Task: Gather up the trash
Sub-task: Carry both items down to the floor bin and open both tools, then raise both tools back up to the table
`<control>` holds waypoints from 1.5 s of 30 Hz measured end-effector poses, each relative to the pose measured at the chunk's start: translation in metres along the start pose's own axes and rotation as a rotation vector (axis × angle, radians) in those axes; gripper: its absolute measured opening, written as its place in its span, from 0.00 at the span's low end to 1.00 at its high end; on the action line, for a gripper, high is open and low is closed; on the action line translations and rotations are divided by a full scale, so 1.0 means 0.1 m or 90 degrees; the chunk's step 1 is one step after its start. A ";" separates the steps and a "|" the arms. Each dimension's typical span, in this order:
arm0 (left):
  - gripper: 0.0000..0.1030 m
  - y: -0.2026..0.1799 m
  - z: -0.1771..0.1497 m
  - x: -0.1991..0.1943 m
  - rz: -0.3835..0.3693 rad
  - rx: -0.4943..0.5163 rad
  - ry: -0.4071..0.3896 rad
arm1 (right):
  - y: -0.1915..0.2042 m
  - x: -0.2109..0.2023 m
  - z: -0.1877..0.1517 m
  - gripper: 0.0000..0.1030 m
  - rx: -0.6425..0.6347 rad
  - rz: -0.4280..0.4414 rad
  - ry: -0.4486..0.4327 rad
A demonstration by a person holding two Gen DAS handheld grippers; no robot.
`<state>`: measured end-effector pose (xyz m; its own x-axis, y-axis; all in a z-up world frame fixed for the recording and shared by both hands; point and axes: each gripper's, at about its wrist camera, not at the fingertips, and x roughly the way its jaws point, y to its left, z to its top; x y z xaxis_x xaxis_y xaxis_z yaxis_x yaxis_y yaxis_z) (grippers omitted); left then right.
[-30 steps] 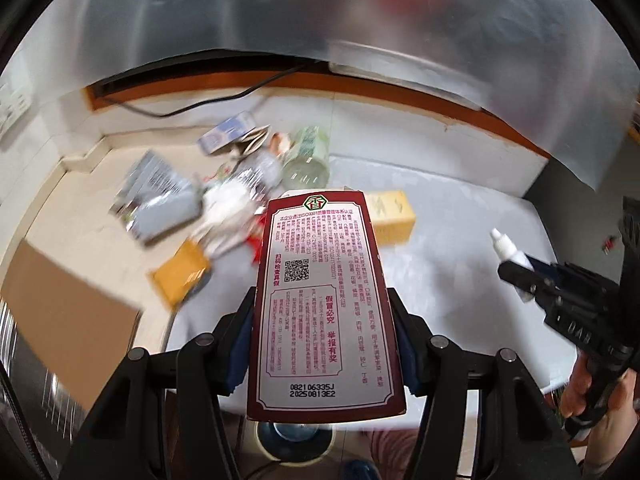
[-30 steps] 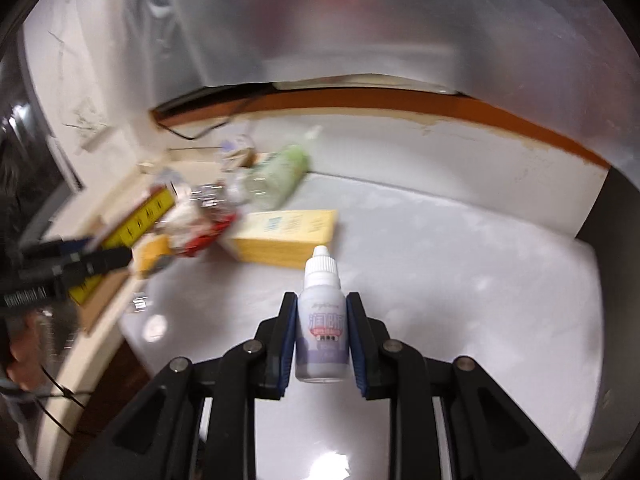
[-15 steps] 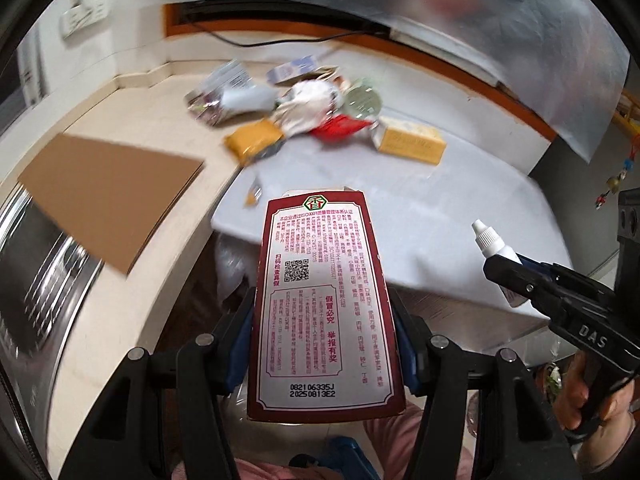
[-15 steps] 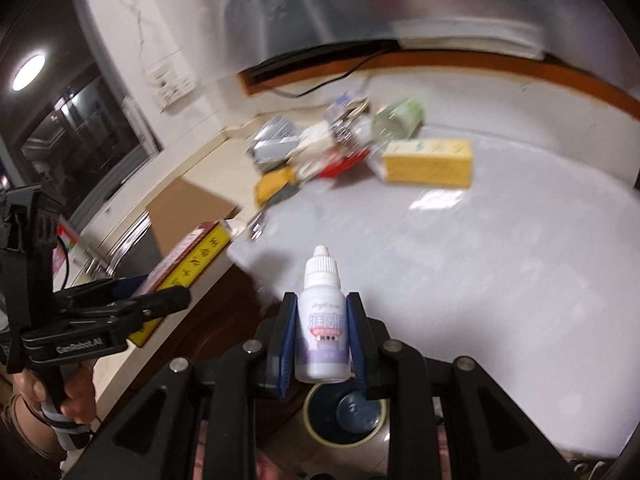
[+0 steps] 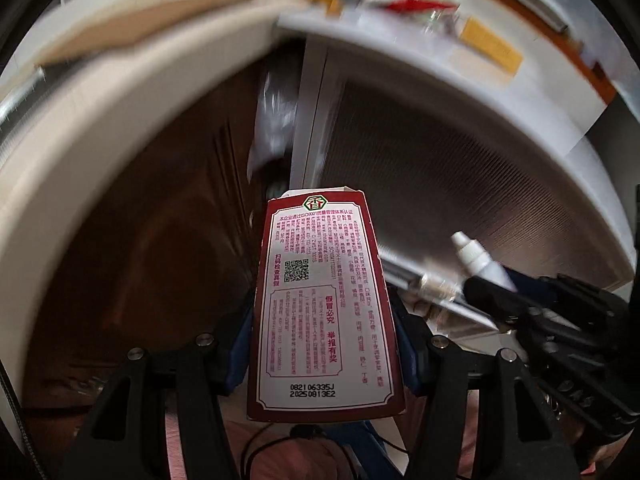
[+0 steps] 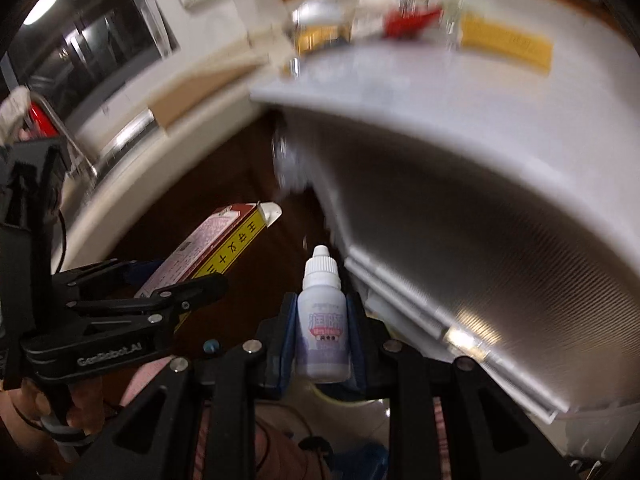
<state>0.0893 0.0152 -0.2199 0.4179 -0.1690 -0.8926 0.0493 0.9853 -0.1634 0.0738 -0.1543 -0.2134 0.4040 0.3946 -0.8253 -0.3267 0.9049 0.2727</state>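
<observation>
Carrying a red carton [image 5: 324,304] clamped in the left gripper [image 5: 324,332] at frame centre and a dropper bottle [image 6: 323,320] pinched in the right gripper [image 6: 322,344], risking a slip from the bottle's narrow, smooth sides.

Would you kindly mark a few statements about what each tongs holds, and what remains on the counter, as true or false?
1. The left tongs grip a red-bordered carton. True.
2. The right tongs are empty. False: they clamp a small white dropper bottle.
3. The bottle's cap is off. False: its white cap is on.
4. A yellow box lies on the counter. True.
5. The carton sits on the counter. False: it is held below the counter's edge.
</observation>
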 end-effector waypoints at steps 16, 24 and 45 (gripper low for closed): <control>0.56 0.26 -0.17 1.41 -0.002 0.009 0.119 | -0.37 1.61 -0.37 0.24 0.087 0.008 0.163; 0.56 0.32 -0.32 1.73 0.024 0.020 0.154 | -0.49 1.96 -0.44 0.24 0.134 0.010 0.197; 0.86 0.29 -0.26 1.33 0.028 0.028 0.113 | -0.50 1.56 -0.32 0.42 0.158 0.016 0.136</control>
<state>0.1232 0.0208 -0.3545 0.2540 -0.1236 -0.9593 0.0756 0.9913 -0.1077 0.1256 -0.1436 -0.3715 0.2012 0.3992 -0.8945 -0.1057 0.9167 0.3853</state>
